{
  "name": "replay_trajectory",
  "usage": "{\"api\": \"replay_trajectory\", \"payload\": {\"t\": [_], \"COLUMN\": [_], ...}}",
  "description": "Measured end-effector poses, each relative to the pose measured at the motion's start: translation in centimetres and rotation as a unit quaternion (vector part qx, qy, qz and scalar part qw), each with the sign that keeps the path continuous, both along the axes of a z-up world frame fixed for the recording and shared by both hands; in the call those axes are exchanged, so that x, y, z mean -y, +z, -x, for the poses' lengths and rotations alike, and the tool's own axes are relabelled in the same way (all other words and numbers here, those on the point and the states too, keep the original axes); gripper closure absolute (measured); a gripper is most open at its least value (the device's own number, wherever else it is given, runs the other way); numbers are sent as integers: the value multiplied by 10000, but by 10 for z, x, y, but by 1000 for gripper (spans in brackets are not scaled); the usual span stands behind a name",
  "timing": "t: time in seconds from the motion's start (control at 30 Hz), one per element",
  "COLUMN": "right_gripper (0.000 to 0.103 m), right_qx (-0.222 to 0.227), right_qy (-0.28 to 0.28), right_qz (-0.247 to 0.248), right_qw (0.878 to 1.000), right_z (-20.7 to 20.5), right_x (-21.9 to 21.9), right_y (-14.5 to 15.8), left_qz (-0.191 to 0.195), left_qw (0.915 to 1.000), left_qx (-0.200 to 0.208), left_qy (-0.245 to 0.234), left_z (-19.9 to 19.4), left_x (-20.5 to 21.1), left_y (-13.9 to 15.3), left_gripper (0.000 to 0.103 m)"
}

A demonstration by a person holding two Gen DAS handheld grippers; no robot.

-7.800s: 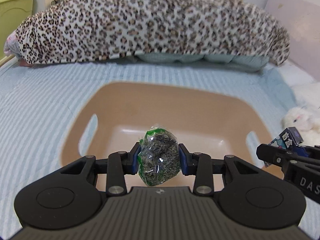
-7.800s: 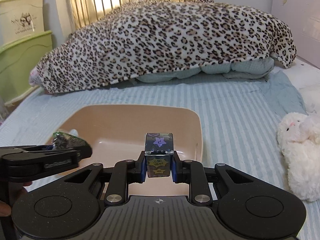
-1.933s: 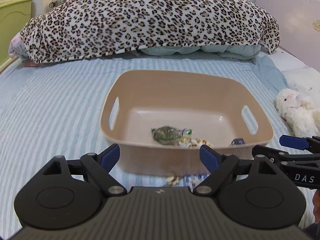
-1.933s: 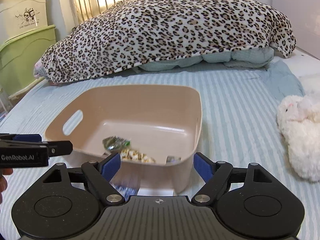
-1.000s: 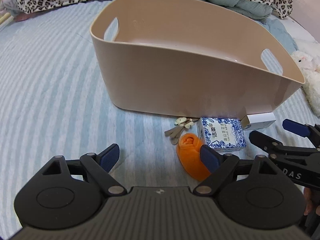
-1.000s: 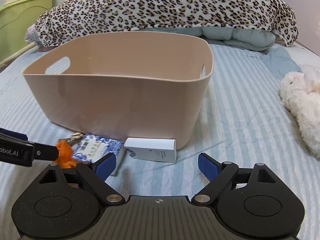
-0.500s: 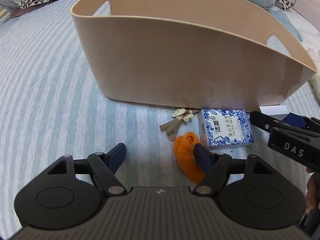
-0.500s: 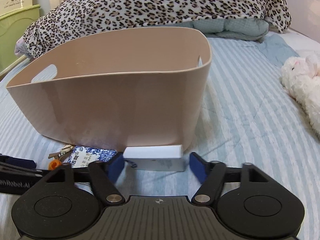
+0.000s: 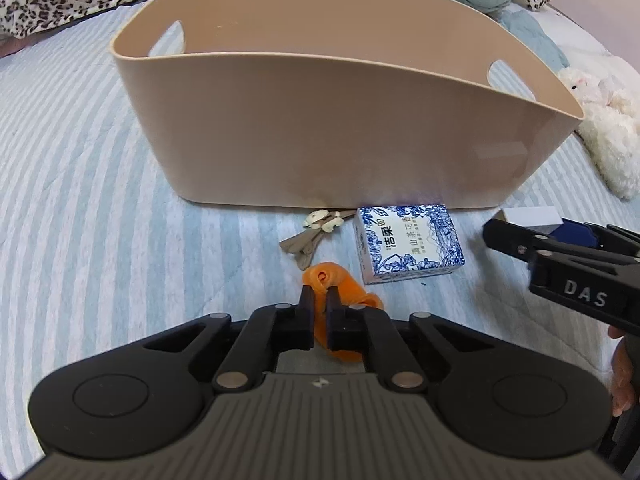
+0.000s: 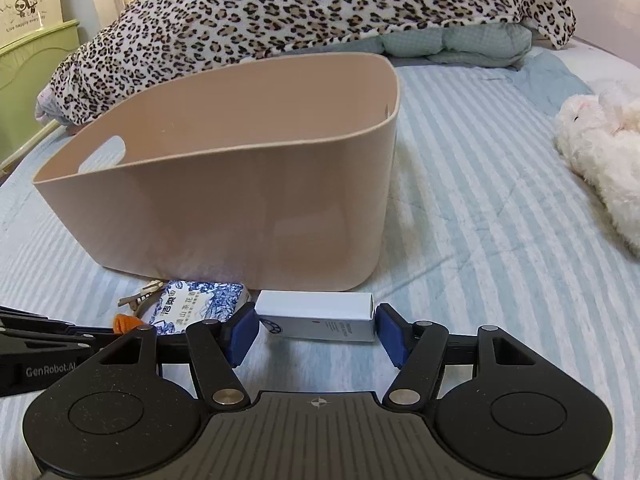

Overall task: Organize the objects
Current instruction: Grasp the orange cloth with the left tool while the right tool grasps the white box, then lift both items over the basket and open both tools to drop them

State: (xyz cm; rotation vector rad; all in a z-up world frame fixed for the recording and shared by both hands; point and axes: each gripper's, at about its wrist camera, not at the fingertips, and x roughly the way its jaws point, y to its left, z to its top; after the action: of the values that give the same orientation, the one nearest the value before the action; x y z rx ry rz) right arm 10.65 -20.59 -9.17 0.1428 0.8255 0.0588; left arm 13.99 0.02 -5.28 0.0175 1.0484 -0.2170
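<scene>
A beige plastic basket (image 9: 320, 136) stands on the striped bed; it also shows in the right wrist view (image 10: 240, 200). In front of it lie an orange soft item (image 9: 340, 280), a blue-and-white patterned box (image 9: 408, 244), a small bunch of keys (image 9: 312, 236) and a white box (image 10: 316, 316). My left gripper (image 9: 318, 300) is shut on the orange item. My right gripper (image 10: 316, 328) has a blue pad at each end of the white box, touching or nearly so. The patterned box (image 10: 200, 300) lies just left of it.
A white plush toy (image 10: 600, 160) lies on the bed at the right. A leopard-print blanket (image 10: 320, 12) is heaped behind the basket. A green cabinet (image 10: 28, 60) stands at the far left. The right gripper's finger (image 9: 560, 256) crosses the left wrist view.
Both grippers, which had released items into the basket, came down in front of it. The left one closed on the orange item. The right one narrowed around the white box.
</scene>
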Motion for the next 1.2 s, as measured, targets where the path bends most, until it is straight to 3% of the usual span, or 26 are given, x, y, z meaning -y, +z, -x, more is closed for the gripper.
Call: {"api": "replay_trajectory", "payload": {"t": [0.27,0.6,0.9,1.2], "right_gripper": [42,42,42,42], "right_qx": [164,370,827,1268], "right_qy": [55,78,77,114], "right_qz": [14,-30,-231,-315], "right_qw": [9998,9993,9963,9914], "right_z": [14,28,36,25], "right_x": [-1,2,8,11], "right_y": [19,39,79,118], "left_qz": [64,285,381,538], "left_qw": [10000,9991,9954,9864], "left_qx": [-11,303,879,1539], "left_qy": [19,43,37,203], "left_z": [16,15,28,20], "left_x": [-28,-19,-26,-25], "left_y": [12,34,76,121], "left_gripper": [99,99,99,99]}}
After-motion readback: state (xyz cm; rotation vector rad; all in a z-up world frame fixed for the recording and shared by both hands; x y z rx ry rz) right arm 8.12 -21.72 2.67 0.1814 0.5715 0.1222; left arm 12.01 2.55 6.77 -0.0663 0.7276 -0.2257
